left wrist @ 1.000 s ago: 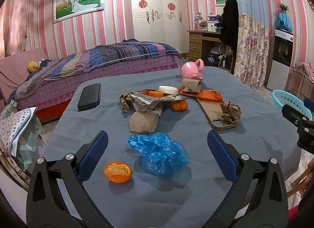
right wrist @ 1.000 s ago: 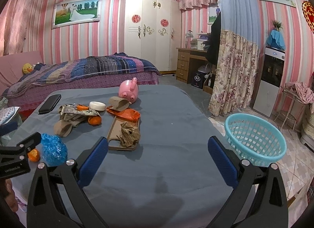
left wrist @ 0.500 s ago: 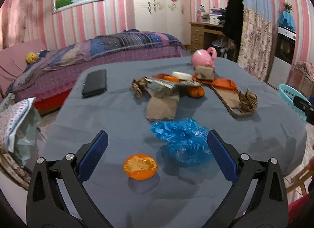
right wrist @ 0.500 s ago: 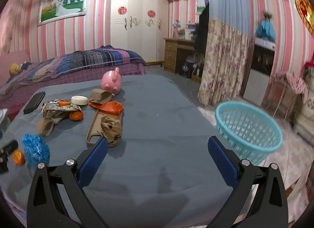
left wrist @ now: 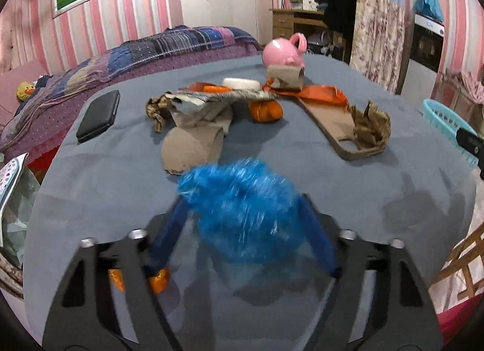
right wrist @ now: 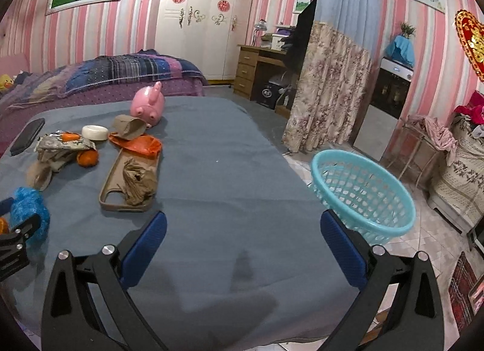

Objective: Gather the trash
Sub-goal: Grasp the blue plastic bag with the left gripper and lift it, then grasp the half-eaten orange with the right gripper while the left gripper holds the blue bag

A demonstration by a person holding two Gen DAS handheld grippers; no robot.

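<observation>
A crumpled blue plastic bag [left wrist: 242, 199] lies on the blue-grey tablecloth [left wrist: 348, 199]. My left gripper [left wrist: 243, 199] straddles it and its jaws are closing, both blue pads touching the bag's sides. In the right wrist view the same bag [right wrist: 25, 202] sits at the far left beside the left gripper's black frame [right wrist: 15, 242]. An orange peel half [left wrist: 158, 280] lies just outside and under the left finger. My right gripper [right wrist: 243, 221] hovers open over bare cloth with nothing between its fingers. A turquoise basket [right wrist: 363, 193] stands on the floor to its right.
Farther back lie torn paper and cardboard [left wrist: 193, 127], orange peels [left wrist: 266, 110], crumpled brown paper [left wrist: 369, 127] on a tan case [left wrist: 332, 121], a white disc [left wrist: 242, 83], a pink piggy bank [left wrist: 284, 53] and a black wallet [left wrist: 98, 115]. A bed stands behind.
My left gripper dropped forward over the blue bag and its jaws narrowed onto it; the orange peel now lies under its left finger. The right gripper swung slightly, bringing the basket closer.
</observation>
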